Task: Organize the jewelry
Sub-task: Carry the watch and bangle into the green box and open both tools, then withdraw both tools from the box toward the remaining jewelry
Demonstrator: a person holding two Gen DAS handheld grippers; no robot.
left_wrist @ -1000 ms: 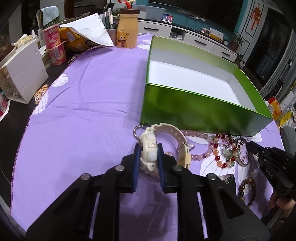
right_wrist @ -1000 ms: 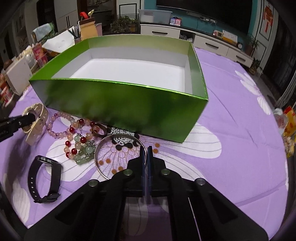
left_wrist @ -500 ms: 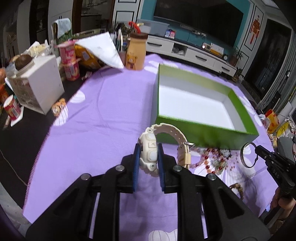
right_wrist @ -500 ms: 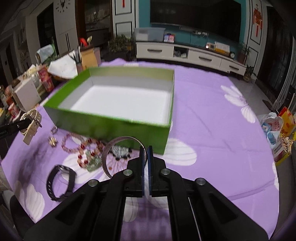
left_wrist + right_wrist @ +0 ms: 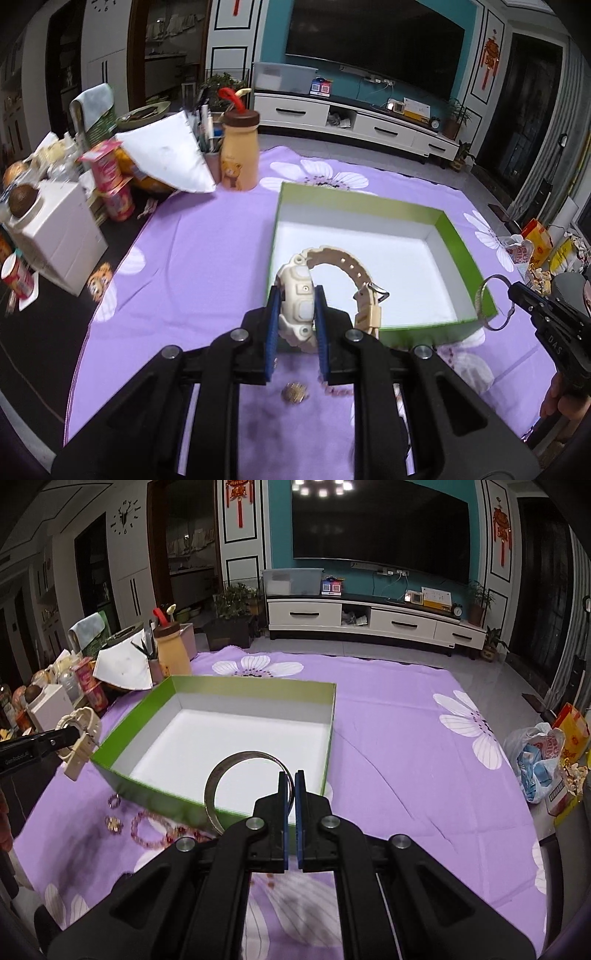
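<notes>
My left gripper [image 5: 296, 295] is shut on a cream wristwatch [image 5: 301, 301], gripping its case, with the strap arching up over the near wall of the green box [image 5: 461, 240]. In the right wrist view that cream wristwatch [image 5: 79, 738] hangs at the box's left corner. My right gripper [image 5: 290, 781] is shut on a silver bangle [image 5: 221, 775], held above the near edge of the green box [image 5: 258, 690], whose white floor lies empty. The same silver bangle [image 5: 484, 302] shows in the left wrist view at the box's right corner. Bead bracelets [image 5: 147, 829] and small rings [image 5: 114, 823] lie on the purple cloth before the box.
A purple flowered cloth [image 5: 406, 716] covers the table. Along the left edge stand a bear bottle [image 5: 239, 155], snack cups [image 5: 118, 192], a white box [image 5: 62, 236] and a paper sheet [image 5: 170, 158]. Plastic bags [image 5: 543, 760] sit off the right side. A small gold piece [image 5: 294, 392] lies below my left fingers.
Both grippers have risen from the cloth, the left carrying the watch and the right the bangle, and both now hover over the box's near edge. The bead pile stays below.
</notes>
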